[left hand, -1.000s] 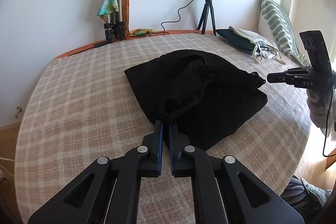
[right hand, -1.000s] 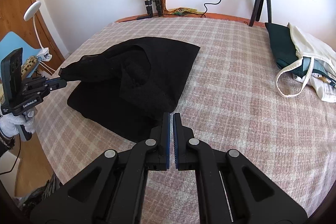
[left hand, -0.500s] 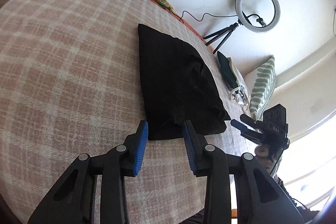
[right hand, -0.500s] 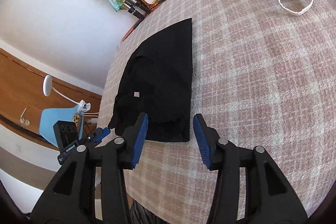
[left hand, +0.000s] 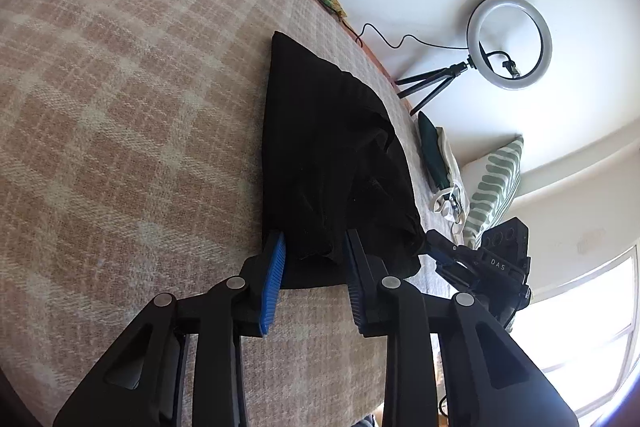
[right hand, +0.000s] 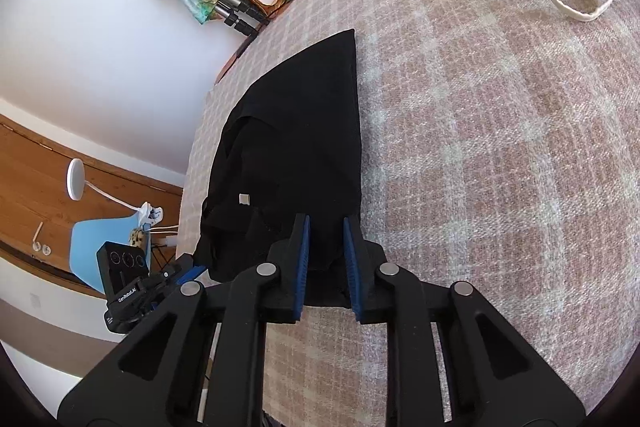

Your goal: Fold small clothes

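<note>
open tool [right hand: 325, 233] astride black garment [right hand: 296, 147]

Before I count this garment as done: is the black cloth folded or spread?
Folded: the black cloth lies doubled in overlapping layers on the plaid blanket, a small tag showing.

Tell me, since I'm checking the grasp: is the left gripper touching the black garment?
Touching. The left wrist view shows the left gripper open, its blue pads astride the black garment's near edge, fabric against the fingers.

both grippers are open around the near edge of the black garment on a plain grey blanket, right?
Nearly. The left gripper and right gripper are open at the near edge of the black garment, but the blanket is a pink-and-cream plaid, not plain grey. Both wrist views show it.
</note>
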Available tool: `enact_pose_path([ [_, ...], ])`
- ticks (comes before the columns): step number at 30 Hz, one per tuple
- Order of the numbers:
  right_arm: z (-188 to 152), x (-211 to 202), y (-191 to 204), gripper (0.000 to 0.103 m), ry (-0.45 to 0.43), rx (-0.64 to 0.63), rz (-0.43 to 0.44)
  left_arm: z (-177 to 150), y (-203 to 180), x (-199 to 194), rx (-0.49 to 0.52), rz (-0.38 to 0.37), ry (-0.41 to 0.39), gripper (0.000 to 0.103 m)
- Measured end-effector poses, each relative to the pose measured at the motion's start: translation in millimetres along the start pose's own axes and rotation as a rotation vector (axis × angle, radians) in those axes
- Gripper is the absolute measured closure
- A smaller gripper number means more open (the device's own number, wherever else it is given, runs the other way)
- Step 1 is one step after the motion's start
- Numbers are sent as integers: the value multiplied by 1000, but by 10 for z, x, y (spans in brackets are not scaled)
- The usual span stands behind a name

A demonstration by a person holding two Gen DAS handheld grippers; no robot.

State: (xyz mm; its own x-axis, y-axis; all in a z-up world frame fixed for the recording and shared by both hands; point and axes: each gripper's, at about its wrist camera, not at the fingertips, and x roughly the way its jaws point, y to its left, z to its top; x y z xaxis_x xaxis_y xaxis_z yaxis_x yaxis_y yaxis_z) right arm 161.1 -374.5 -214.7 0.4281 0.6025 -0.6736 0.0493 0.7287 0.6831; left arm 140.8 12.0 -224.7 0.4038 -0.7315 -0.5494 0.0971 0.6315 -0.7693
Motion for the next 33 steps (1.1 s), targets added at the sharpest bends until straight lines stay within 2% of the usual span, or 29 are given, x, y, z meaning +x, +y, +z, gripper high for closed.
enact_pose_path([
  [1, 13, 2, 13, 84, 3, -1, 4, 6, -21, 10, 12, 3, 5, 89],
  [4, 47, 42, -7, 84, 26, 17, 14, 25, -33, 37, 31, 14, 8, 91],
  [9, 60, 117, -79, 83, 42, 45, 21, 46, -16, 69, 26, 8, -3, 100],
  [10, 54, 107, -80, 86, 40, 44, 18, 48, -24, 60, 29, 9, -6, 100],
  [11, 52, 91, -64, 95, 39, 40, 18, 48, -32, 45, 33, 8, -10, 101],
  [14, 68, -42, 10, 97, 17, 32, 7, 61, -43, -55, 23, -19, -24, 101],
  [21, 51, -325, -20, 98, -13, 68, 78, 37, -59, -200, 25, -41, -31, 101],
  [25, -68, -180, -177, 98, 43, 82, 23, -110, 46, -95, 35, 10, 17, 101],
  [28, -118, -133, -258, 98, 62, 95, -5, -165, 143, -115, 16, 27, 20, 101],
  [33, -36, -211, -345, 98, 56, 140, 38, -88, 187, -216, -6, 1, 12, 101],
])
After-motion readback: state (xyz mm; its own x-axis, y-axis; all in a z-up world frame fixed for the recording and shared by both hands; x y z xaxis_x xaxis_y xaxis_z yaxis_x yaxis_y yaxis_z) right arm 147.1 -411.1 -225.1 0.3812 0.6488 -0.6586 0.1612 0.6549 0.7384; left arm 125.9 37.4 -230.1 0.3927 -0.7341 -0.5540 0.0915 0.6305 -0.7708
